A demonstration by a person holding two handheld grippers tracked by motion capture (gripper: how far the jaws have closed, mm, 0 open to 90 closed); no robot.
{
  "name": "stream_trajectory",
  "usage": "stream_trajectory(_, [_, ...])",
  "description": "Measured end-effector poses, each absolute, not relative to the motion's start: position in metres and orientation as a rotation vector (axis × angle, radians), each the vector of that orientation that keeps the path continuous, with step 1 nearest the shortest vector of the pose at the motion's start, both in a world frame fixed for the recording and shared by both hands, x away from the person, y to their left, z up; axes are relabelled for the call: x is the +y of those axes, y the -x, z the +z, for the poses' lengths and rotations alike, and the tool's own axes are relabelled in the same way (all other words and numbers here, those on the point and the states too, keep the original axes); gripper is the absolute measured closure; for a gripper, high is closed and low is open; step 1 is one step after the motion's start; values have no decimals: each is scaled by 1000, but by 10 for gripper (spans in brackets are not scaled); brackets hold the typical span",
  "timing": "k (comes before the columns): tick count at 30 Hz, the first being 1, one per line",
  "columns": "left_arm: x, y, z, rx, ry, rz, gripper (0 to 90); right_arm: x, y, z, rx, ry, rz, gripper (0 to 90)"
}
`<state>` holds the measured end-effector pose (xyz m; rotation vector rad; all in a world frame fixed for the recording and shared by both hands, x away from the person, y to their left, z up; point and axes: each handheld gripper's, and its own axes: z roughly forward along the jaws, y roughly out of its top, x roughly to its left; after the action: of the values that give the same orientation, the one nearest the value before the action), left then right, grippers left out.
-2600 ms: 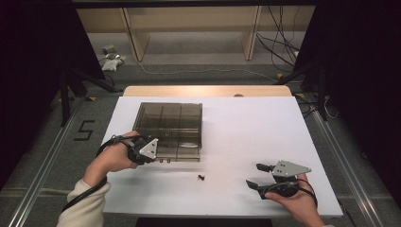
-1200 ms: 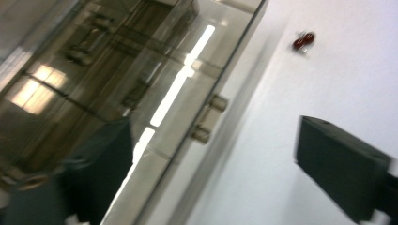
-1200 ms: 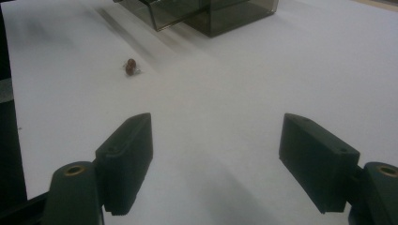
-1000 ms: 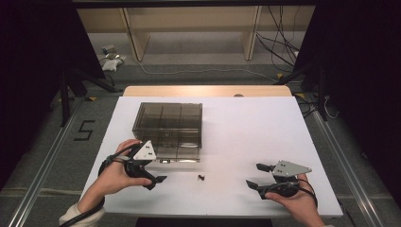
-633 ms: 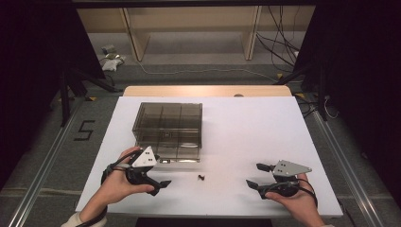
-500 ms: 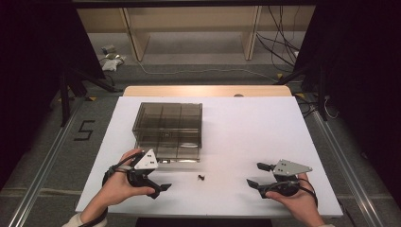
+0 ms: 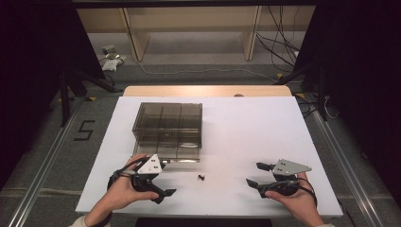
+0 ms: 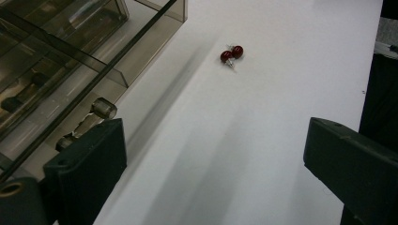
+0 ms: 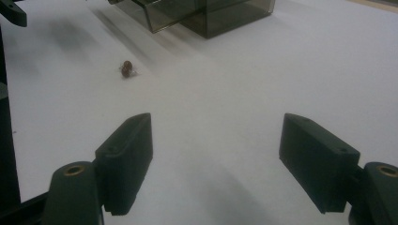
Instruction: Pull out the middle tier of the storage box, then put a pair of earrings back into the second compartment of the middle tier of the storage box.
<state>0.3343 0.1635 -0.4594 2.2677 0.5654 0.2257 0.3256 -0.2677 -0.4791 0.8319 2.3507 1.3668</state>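
Observation:
A smoky clear compartment box point(image 7: 169, 126) stands on the white table point(image 7: 246, 127), its front drawer pulled slightly out point(image 8: 89, 70). A pair of small red ball earrings point(image 7: 202, 178) point(image 8: 231, 54) point(image 9: 126, 69) lies on the table in front of the box. My left gripper point(image 7: 163, 178) point(image 8: 213, 154) is open, near the box's front left corner, with the earrings ahead of its jaws. My right gripper point(image 7: 257, 174) point(image 9: 216, 145) is open at the table's front right, pointing left toward the earrings, nothing between its jaws.
The table's front edge runs just below both hands. Wooden shelving legs point(image 7: 137, 40) and cables point(image 7: 279, 42) lie on the floor beyond the table. A floor marking "5" point(image 7: 84, 130) sits at the left, beside metal rails point(image 7: 42, 175).
My left gripper has drawn back from the box's left front side toward the table's front edge and turned to point right at the earrings. The right gripper has stayed put.

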Motion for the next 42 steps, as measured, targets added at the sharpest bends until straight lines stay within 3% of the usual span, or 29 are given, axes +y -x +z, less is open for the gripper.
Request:
stream_trajectory(20, [156, -334, -459, 594, -2242, 240, 78, -266, -323, -476, 2337, -812, 1377, 269])
stream_trajectory(34, [118, -339, -466, 734, -2217, 247, 322, -268, -322, -477, 2348, -828, 1361, 270])
stream_trajectory(42, [98, -348, -475, 780, -2229, 242, 414, -267, -323, -478, 2345, -834, 1366, 272])
